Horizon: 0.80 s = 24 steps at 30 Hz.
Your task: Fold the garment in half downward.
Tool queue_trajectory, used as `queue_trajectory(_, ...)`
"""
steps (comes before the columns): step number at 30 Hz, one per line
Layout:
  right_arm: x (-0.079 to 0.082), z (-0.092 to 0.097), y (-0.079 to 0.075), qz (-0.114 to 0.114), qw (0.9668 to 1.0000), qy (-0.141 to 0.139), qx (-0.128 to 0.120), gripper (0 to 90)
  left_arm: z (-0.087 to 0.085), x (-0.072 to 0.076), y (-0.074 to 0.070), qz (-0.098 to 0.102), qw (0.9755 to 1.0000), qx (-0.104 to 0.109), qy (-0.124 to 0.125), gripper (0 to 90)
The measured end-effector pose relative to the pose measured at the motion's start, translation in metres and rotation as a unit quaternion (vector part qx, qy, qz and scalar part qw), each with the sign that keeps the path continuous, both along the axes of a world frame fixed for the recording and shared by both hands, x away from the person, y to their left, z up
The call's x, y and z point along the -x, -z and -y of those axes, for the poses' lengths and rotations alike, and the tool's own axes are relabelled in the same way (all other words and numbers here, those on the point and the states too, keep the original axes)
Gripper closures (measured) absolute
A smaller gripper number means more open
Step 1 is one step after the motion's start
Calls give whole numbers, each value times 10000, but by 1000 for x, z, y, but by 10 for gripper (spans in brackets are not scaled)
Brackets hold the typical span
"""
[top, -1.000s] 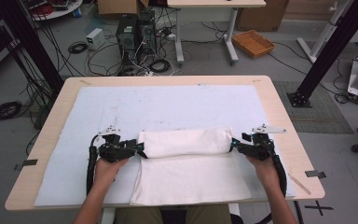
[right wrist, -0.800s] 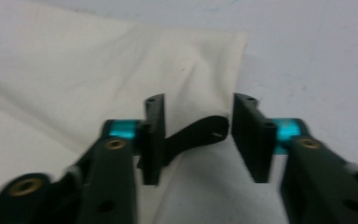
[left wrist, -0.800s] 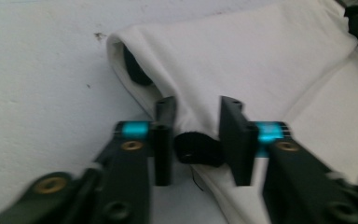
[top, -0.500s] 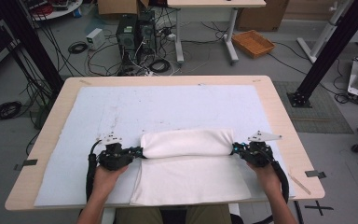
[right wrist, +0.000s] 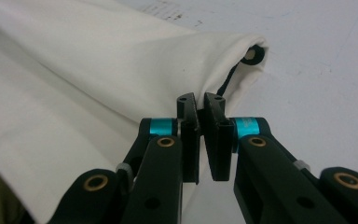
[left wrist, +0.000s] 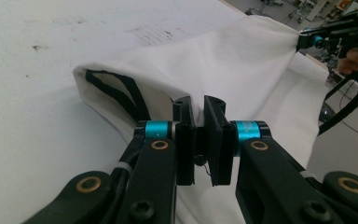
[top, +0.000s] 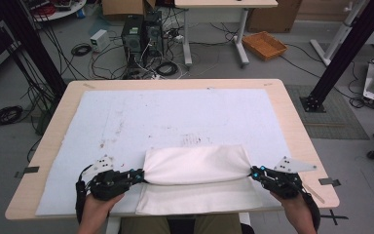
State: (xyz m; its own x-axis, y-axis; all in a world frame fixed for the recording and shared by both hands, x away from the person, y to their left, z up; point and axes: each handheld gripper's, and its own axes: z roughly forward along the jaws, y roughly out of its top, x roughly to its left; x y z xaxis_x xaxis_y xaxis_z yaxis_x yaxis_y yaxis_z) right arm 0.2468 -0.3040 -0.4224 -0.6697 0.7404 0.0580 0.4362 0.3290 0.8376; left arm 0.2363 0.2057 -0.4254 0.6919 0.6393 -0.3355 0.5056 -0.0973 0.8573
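While the white cloth bag (top: pixel 197 165) lies folded over itself near the table's (top: pixel 48 146) front edge, on a pale blue mat (top: pixel 175 117), each end of its raised fold sits in a pinch. Its black drawstring (left wrist: pixel 116 91) shows at the left end. Both the left gripper (top: pixel 139 176) and the right gripper (top: pixel 254 171) have just closed, jaws pressed together on the fabric.

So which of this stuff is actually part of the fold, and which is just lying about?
In the job:
- white cloth bag
- left gripper, shut on it
- right gripper, shut on it
- pale blue mat

Lying about:
- orange tray
- computer tower
- floor cables
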Motion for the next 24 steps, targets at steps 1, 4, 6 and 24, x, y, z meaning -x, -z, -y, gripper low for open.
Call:
queue_trajectory(1, 5, 1, -1, 11, 10000, -26, -7, 855, -1, 8, 1, -3, 10000, 3, 57, 828)
queue_trajectory(4, 24, 4, -2, 55, 9999, -111, -13, 855, -1, 19, 2, -28, 9999, 38, 152, 828)
queue_trajectory(6, 30, 8, -2, 61, 9999, -125, -28, 855, 0, 25, 3, -27, 9997, 0, 226, 828)
queue_trajectory(24, 69, 23, 6, -323, 9977, -563, 217, 795, -1, 55, 19, -343, 9969, -125, 700, 762)
